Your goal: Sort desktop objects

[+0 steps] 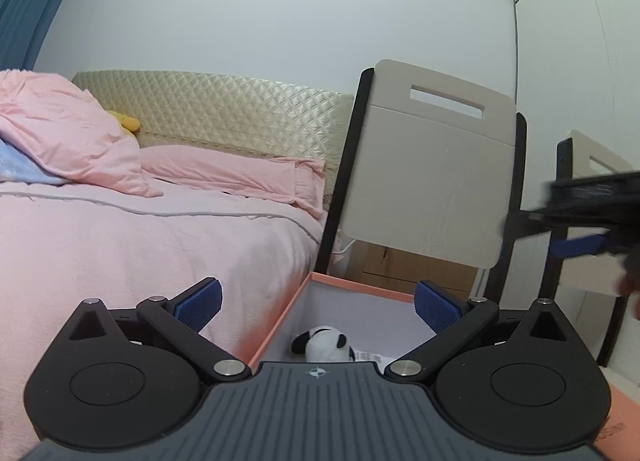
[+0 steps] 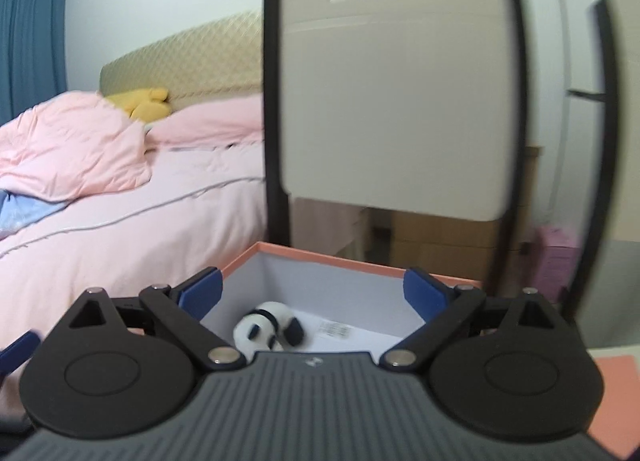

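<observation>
An open box with a salmon-pink rim (image 1: 360, 285) and white inside stands just ahead of both grippers; it also shows in the right wrist view (image 2: 340, 257). A small black-and-white panda plush (image 1: 324, 343) lies on the box floor beside a white paper tag (image 1: 368, 357); the panda (image 2: 266, 327) and the tag (image 2: 334, 329) also show in the right wrist view. My left gripper (image 1: 318, 307) is open and empty above the box's near edge. My right gripper (image 2: 312, 295) is open and empty over the box, and appears blurred at the right of the left wrist view (image 1: 588, 217).
A bed with pink bedding (image 1: 132, 229) lies to the left, with a quilted headboard (image 1: 224, 109) and a yellow plush (image 2: 146, 103). Two black-framed chairs with beige backs (image 1: 432, 177) (image 2: 400, 85) stand right behind the box. A salmon-pink lid (image 2: 616, 401) lies at the right.
</observation>
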Demonstrator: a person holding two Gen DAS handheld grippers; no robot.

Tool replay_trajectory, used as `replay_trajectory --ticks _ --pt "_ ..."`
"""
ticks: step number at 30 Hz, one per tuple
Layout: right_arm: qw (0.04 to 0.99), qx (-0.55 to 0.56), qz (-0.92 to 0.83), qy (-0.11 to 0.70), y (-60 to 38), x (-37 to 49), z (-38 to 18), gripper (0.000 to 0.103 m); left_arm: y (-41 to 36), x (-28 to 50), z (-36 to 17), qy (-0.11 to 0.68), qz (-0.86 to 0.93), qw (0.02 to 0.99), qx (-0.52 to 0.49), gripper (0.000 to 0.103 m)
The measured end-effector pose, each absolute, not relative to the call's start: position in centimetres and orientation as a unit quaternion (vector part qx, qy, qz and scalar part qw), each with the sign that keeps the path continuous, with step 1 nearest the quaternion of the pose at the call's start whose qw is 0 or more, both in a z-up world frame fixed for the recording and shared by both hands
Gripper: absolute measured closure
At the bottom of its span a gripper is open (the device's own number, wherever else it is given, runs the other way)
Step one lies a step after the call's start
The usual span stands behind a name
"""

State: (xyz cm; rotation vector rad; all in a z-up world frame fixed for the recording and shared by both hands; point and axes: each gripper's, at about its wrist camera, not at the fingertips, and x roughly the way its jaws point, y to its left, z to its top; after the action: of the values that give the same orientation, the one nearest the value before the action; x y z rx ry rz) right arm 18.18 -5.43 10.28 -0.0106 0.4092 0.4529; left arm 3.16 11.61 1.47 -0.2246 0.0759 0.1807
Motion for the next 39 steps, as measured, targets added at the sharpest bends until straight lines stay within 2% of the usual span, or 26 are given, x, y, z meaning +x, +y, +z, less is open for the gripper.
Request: replay_trajectory --ticks 6,15,27,33,39 --pt "0.971 -0.013 0.17 0.169 -11.2 10.3 10.4 0.002 10.6 3.0 1.7 0.045 0.067 0.99 -0.12 0.0" --pt "0.98 0.004 0.146 0.134 -16.5 5.4 6.3 0.0 8.4 2.5 1.5 0.042 0.064 0.991 -0.11 0.0" --pt "0.988 0.019 0.141 0.054 -19.9 5.0 2.3 0.0 7.3 2.6 0.6 0.037 0.082 0.994 -0.068 0.0" --pt "0.985 0.07 0.14 0.077 -20.8 6.5 -0.1 0.0 6.4 2.8 0.0 0.044 0.077 0.995 -0.047 0.0" --pt "0.986 0.061 0.135 0.079 -20.4 6.6 -0.3 0.0 5.4 3.0 -0.5 0.052 0.068 0.996 -0.026 0.0"
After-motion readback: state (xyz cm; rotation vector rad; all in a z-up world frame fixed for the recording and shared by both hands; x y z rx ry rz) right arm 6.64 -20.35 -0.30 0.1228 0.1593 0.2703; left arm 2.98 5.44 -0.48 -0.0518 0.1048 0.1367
